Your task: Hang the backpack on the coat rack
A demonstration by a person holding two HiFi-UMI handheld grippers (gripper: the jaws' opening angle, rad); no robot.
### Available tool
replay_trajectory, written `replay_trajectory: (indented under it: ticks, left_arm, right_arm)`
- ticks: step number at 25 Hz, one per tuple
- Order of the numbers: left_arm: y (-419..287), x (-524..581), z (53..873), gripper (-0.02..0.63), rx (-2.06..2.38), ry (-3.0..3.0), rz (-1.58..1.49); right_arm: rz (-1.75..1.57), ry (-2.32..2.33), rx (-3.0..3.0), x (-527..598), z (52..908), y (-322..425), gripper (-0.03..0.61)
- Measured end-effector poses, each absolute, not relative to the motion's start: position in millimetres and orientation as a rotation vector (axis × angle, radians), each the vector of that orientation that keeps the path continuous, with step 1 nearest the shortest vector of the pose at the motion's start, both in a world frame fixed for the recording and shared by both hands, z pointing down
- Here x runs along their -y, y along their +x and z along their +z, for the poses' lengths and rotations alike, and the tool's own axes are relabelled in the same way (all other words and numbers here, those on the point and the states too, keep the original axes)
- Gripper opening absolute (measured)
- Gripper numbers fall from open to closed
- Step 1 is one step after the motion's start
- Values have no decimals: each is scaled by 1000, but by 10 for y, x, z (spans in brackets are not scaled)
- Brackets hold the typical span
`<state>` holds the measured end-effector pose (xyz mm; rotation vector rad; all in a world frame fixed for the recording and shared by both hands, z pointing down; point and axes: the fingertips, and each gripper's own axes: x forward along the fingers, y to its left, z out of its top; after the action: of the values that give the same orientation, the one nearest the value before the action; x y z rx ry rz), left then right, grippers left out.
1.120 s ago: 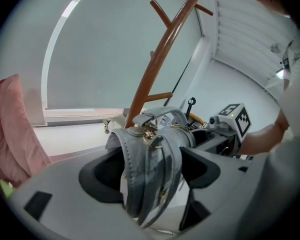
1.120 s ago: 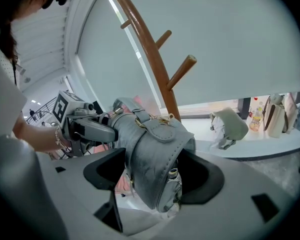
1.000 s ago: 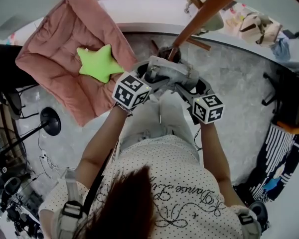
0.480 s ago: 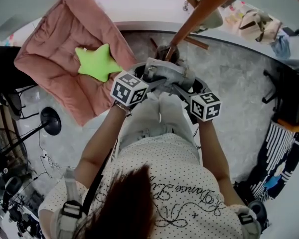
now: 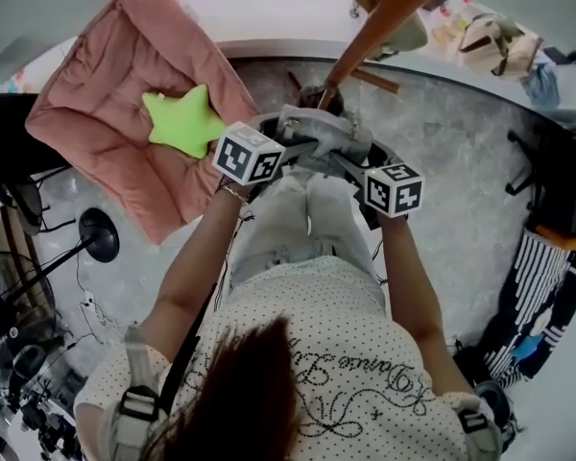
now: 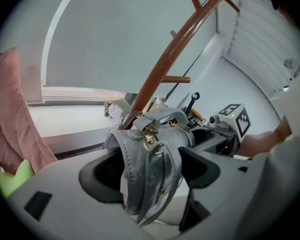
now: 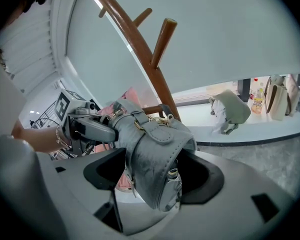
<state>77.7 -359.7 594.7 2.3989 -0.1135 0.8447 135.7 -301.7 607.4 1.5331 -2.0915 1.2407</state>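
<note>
A small grey backpack (image 5: 317, 134) with gold buckles is held up between both grippers, close to the brown wooden coat rack (image 5: 384, 22). My left gripper (image 6: 150, 171) is shut on the backpack's (image 6: 150, 159) straps. My right gripper (image 7: 155, 176) is shut on the backpack's (image 7: 157, 159) body. In the right gripper view the rack's pole (image 7: 140, 49) rises just behind the bag, with a peg (image 7: 160, 39) slanting up to its right. The left gripper view has the pole (image 6: 175, 49) curving up behind the bag, a short peg (image 6: 177, 79) beside it.
A pink cushion (image 5: 134, 104) with a green star pillow (image 5: 182, 123) lies at the left. A pale bag (image 7: 230, 111) sits on the floor by the wall. Bags (image 5: 494, 46) stand at the upper right, a black stand (image 5: 96, 233) at the left.
Both grippers have carried the backpack a little farther forward and up, closer to the coat rack pole.
</note>
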Motion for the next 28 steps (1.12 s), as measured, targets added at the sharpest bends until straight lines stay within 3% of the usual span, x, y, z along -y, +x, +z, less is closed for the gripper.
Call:
replay_trajectory:
  ticks: [28]
  left_arm:
    - [894, 3798, 6243, 341, 96, 2352, 950]
  right_arm:
    - [1387, 1521, 2063, 3194, 6394, 1454, 334]
